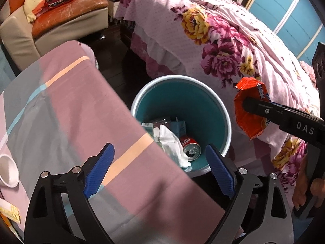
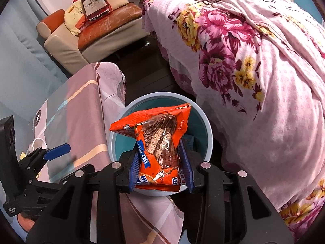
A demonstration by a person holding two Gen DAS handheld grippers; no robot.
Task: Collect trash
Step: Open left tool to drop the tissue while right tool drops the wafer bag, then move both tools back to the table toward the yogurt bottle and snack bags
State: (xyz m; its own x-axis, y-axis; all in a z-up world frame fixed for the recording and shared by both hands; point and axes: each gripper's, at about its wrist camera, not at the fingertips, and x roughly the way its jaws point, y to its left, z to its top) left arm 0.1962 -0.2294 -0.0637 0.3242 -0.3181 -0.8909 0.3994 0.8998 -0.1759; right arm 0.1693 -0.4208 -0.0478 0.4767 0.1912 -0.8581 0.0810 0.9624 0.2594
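A teal trash bin (image 1: pixel 205 101) with a pale rim stands on the dark floor between the table and the bed; it also shows in the right wrist view (image 2: pixel 205 126). Inside lie a red soda can (image 1: pixel 191 147), crumpled white tissue (image 1: pixel 171 144) and a small carton. My right gripper (image 2: pixel 161 158) is shut on an orange-red snack wrapper (image 2: pixel 160 142) and holds it above the bin; in the left wrist view the wrapper (image 1: pixel 248 111) hangs right of the bin's rim. My left gripper (image 1: pixel 160 170) is open and empty above the table edge, near the bin.
A table with a pink, grey and peach striped cloth (image 1: pixel 61 111) sits left of the bin, with a white cup (image 1: pixel 8 172) on it. A bed with a floral cover (image 1: pixel 233 46) is on the right. A sofa (image 1: pixel 67 14) stands at the back.
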